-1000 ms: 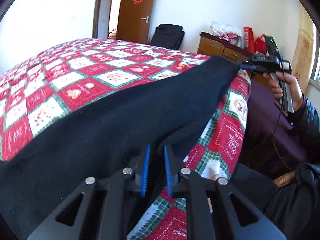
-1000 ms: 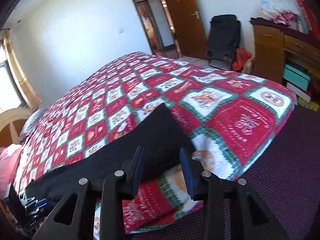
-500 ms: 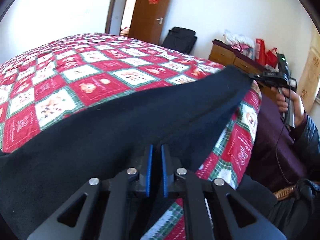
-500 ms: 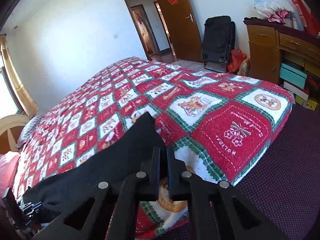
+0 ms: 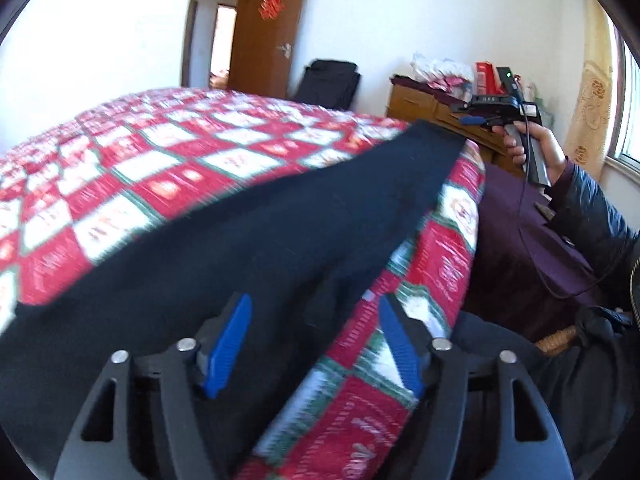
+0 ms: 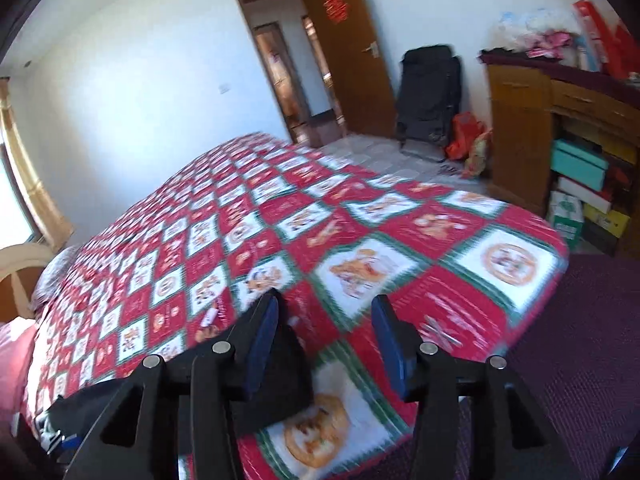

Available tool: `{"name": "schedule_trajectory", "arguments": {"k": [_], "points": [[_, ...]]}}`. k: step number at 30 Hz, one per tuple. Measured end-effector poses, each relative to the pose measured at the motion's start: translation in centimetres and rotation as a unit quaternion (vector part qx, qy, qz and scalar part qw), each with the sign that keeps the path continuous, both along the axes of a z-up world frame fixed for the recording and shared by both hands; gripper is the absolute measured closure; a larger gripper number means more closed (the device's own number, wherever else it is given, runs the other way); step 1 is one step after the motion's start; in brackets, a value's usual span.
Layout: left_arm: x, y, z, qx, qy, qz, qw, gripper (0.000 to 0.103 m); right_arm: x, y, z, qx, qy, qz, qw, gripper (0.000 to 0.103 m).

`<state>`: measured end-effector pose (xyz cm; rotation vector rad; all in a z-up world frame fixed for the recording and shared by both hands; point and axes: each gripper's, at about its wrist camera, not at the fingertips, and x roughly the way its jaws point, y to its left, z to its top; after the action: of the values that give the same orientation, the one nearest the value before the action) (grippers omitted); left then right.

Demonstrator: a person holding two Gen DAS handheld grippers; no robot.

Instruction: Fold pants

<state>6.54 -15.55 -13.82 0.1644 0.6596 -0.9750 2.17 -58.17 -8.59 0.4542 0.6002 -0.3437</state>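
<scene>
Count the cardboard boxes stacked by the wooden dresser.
4, maybe more hidden: teal box on top, white-and-red box beneath, yellow box lower right, white-green box on the floor beside the dresser.

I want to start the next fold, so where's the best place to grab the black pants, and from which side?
Probably the black pants at their near edge, from the bed's near side: that edge lies flat along the quilt rim, right before both open grippers.

Pants (image 5: pixel 248 240) matt dark cloth; quilt (image 6: pixel 400 240) soft printed fabric; cabinet (image 6: pixel 520 128) glossy wood.
</scene>
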Motion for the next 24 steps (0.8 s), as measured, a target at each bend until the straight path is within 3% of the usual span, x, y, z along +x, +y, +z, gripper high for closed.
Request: {"name": "schedule_trajectory", "arguments": {"k": [3,5,6,7,12,15,18,20,22,24], "points": [[1.6,0.9,0.5,-0.005,-0.013,0.049,0.9987,0.015,4.5,0.3,-0.9,0.014,0.041,0.053,0.998,0.052],[2.8,1.4,0.0,-0.005,-0.009,0.072,0.9974,0.015,7.2,1.1,-2.2,0.006,0.082,0.081,0.993,0.053],[3.4,1.6,-0.4,-0.003,-0.002,0.082,0.9966,0.015,8.0,1.5,-2.7,-0.005,0.097,0.081,0.992,0.070],[3.8,1.8,-0.8,0.000,0.003,0.091,0.9958,0.015,8.2,1.9,-2.9,-0.015,0.100,0.085,0.991,0.101],[4.9,2.8,-2.5,0.011,0.014,0.119,0.9927,0.015,7.7,2.9,-1.4,-0.062,0.061,0.069,0.994,0.101],[4.6,2.6,-2.6,0.022,-0.001,0.122,0.9923,0.015,8.2,2.0,-2.0,-0.071,0.066,0.045,0.994,0.101],[4.3,2.1,-2.9,0.038,-0.014,0.120,0.9919,0.012,9.4,1.0,-4.2,-0.052,0.095,0.056,0.993,0.100],[3.9,2.1,-2.8,0.045,-0.021,0.118,0.9917,0.012,8.7,0.6,-4.6,-0.045,0.096,0.043,0.993,0.093],[3.6,2.3,-2.7,0.044,-0.022,0.117,0.9919,0.012,6.8,0.3,-3.8,-0.040,0.079,0.021,0.996,0.054],[3.3,2.5,-2.4,0.038,-0.023,0.119,0.9919,0.012,4.6,0.7,-2.6,-0.040,0.051,0.010,0.998,0.049]]}}
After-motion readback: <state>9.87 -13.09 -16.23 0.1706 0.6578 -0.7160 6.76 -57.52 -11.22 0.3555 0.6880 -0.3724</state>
